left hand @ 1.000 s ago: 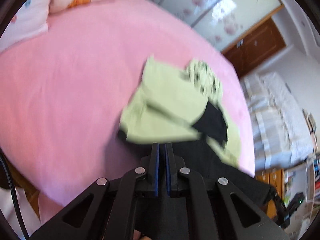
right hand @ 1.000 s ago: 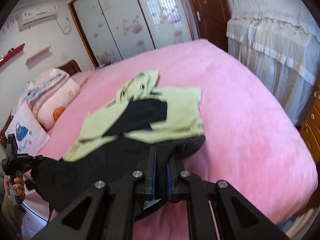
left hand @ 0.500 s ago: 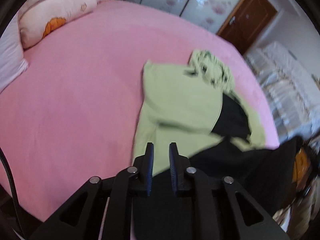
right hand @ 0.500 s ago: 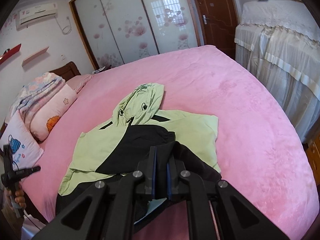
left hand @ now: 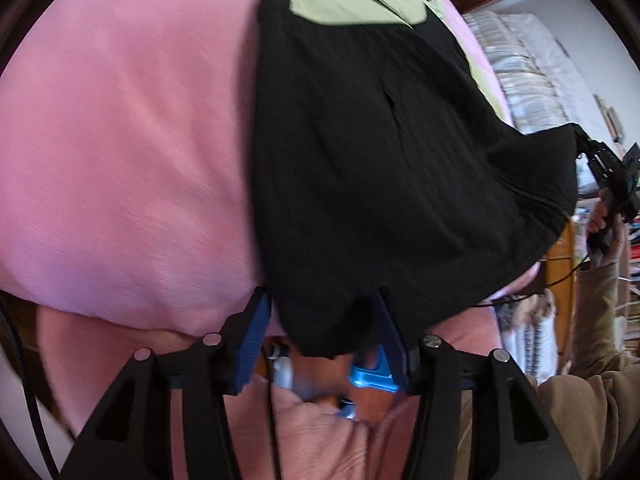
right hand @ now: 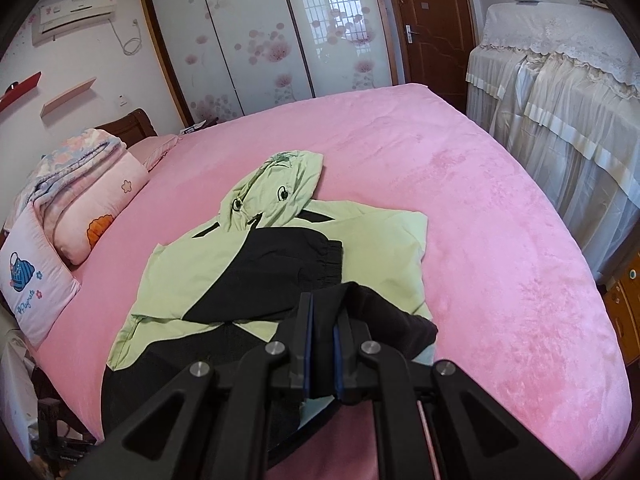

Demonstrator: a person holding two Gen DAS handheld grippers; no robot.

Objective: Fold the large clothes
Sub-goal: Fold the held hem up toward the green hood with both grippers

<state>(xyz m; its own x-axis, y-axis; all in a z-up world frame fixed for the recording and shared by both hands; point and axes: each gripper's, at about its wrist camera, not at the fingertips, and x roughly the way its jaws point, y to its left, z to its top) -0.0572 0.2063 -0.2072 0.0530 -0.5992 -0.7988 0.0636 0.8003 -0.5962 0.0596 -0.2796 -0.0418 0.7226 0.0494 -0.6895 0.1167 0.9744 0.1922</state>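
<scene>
Right wrist view is showing the right gripper (right hand: 322, 320) pinching the black hem of the jacket (right hand: 280, 256) lying on the pink bed (right hand: 500, 220), while the left gripper (left hand: 324, 320) is hanging wide open around the hem, so it should be closing first to lift both corners evenly.

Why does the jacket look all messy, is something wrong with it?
The jacket lies crooked on the pink bed, hood flopped sideways. Its black bottom edge hangs off the bed: the right gripper pinches one corner, while the left gripper is open, gripping nothing.
</scene>
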